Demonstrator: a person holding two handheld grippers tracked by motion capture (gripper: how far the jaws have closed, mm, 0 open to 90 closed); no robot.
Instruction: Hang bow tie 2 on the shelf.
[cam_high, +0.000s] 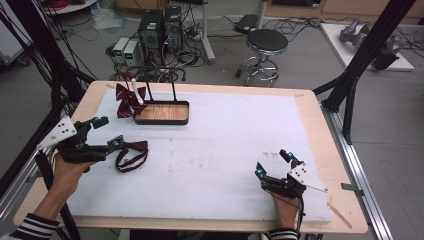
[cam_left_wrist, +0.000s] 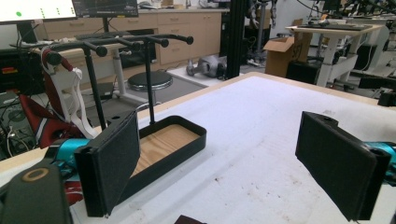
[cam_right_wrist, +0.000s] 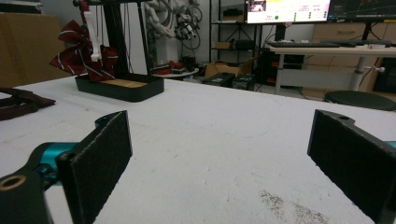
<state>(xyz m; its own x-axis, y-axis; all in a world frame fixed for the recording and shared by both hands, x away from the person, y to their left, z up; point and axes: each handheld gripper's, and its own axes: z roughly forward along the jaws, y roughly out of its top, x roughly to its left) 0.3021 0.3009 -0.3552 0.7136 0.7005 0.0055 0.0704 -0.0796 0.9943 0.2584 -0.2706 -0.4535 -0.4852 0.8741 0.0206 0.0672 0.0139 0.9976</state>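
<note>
Both grippers wide open, empty; left gripper (cam_high: 109, 134) beside loose bow tie (cam_high: 132, 155), reaching; next: closing on it for rack (cam_high: 161, 85)

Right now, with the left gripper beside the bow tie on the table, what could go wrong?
1. The bow tie lies flat with its strap looped. The open left gripper might catch only the strap, so the bow would dangle.
2. The stand already carries another bow tie on its left side. Hanging the next one there could knock it off.
3. The right gripper sits far from the stand, so it probably cannot steady it quickly.
</note>
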